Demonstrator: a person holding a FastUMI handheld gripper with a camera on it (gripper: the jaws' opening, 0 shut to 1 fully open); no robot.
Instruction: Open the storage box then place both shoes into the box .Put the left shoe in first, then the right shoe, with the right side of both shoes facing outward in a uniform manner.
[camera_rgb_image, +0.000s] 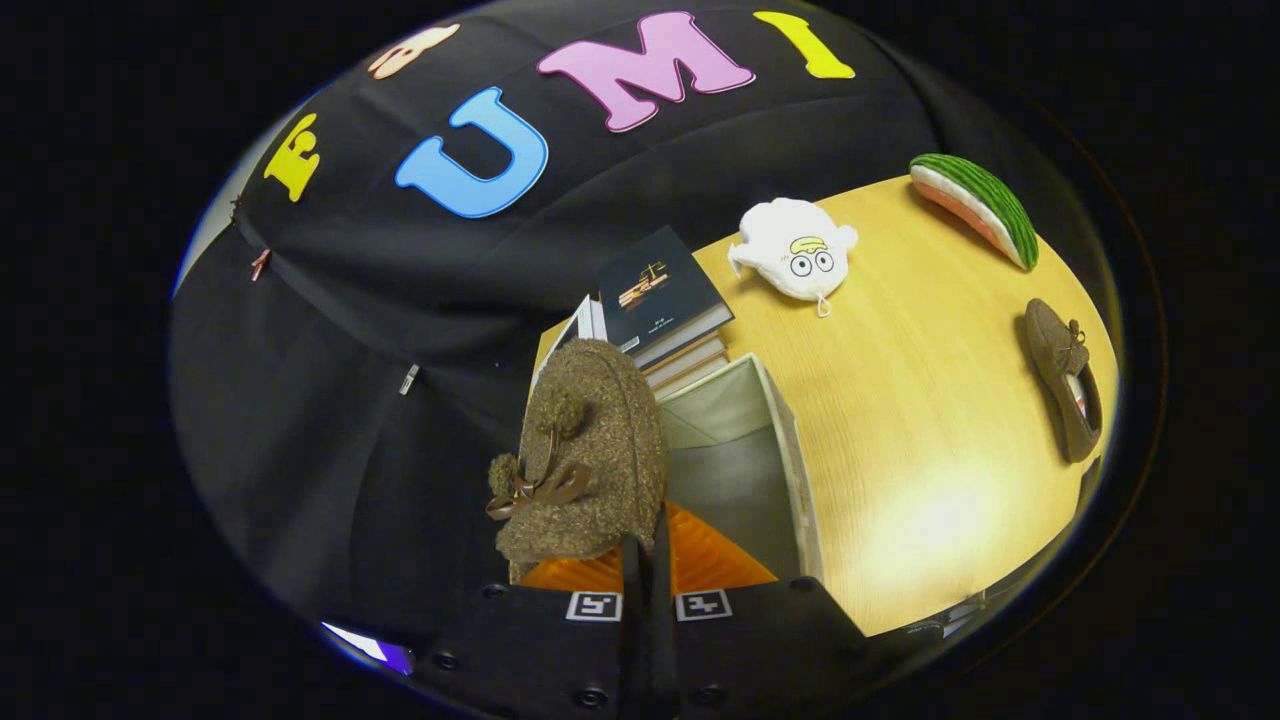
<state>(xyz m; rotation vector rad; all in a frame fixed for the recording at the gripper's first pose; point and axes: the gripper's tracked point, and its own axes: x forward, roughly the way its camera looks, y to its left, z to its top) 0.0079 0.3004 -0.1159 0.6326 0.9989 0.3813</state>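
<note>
A brown fuzzy shoe (590, 450) with a pom-pom bow hangs in front of the booth's black cloth wall, toe pointing away from the camera, held up above the table (920, 440) level and over the near edge of the open storage box (790, 450). The gripper (645, 560) has its two fingers drawn tight together, with a thin edge of the shoe's heel pinched between them, so both fingers press on that shoe. Just behind the held shoe and the box sits a stack of books (665, 300), the top one dark-covered, lying against the cloth wall. To the right of the shoe the storage box stands open, its pale fabric walls and grey inside visible, with nothing seen inside it. Beyond the box on the wooden table lies a white plush toy (795, 250) with round eyes. Farther right, near the far side of the table, rests a watermelon-slice toy (975, 210). Well apart from the box, near the right side of the table, the second brown shoe (1065, 380) lies on the wood, its opening facing up
</note>
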